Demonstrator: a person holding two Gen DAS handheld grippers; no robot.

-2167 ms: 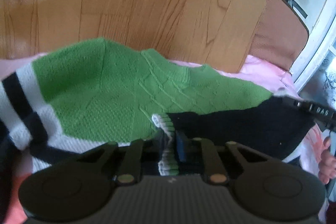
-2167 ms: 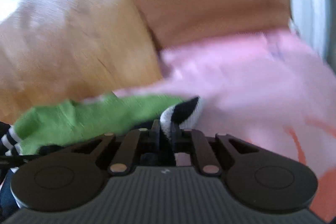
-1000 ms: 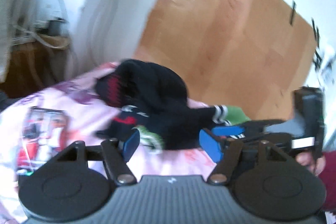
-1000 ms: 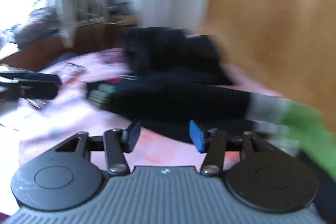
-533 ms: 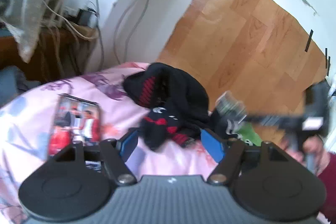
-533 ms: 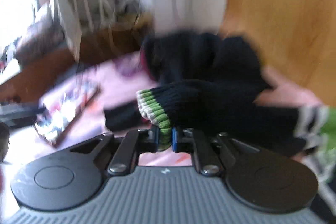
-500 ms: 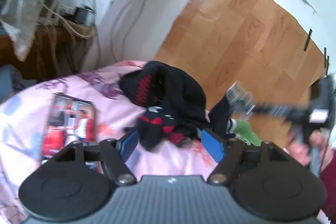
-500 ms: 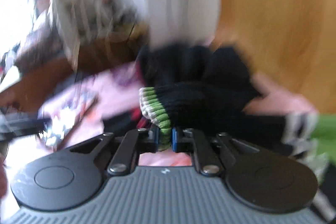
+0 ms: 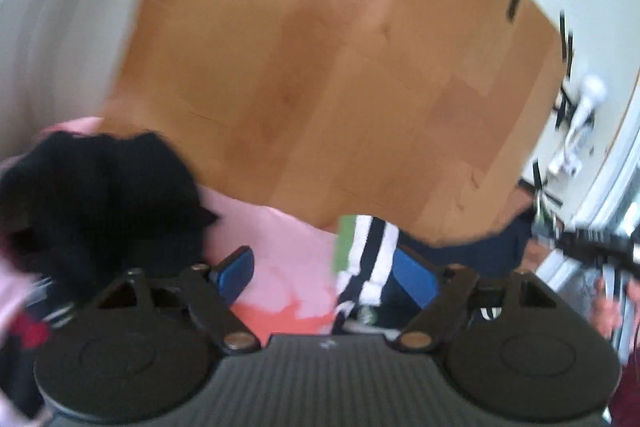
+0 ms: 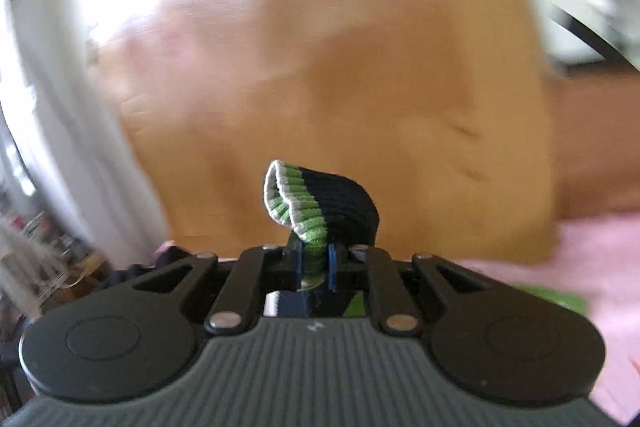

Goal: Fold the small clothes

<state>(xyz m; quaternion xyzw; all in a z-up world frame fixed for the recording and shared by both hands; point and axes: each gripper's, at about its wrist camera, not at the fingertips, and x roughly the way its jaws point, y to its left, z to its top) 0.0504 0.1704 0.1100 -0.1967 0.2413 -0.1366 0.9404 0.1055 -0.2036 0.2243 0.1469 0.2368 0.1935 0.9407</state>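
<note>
My right gripper is shut on the ribbed cuff of the small sweater, navy with green and white stripes; the cuff stands up above the pads, in front of the wooden board. In the left wrist view my left gripper is open and empty, its blue pads wide apart above the pink bedsheet. The sweater's green, white and navy striped part hangs just in front of the right pad. The right gripper shows blurred at the far right.
A heap of black clothes lies at the left on the sheet. A wooden board stands behind the bed against a white wall. A brown cushion lies to the right. Both views are motion-blurred.
The right gripper, which closed on the sweater cuff half a second ago, has swung right and lifted it. The left gripper has turned right, so the black heap now sits at its left.
</note>
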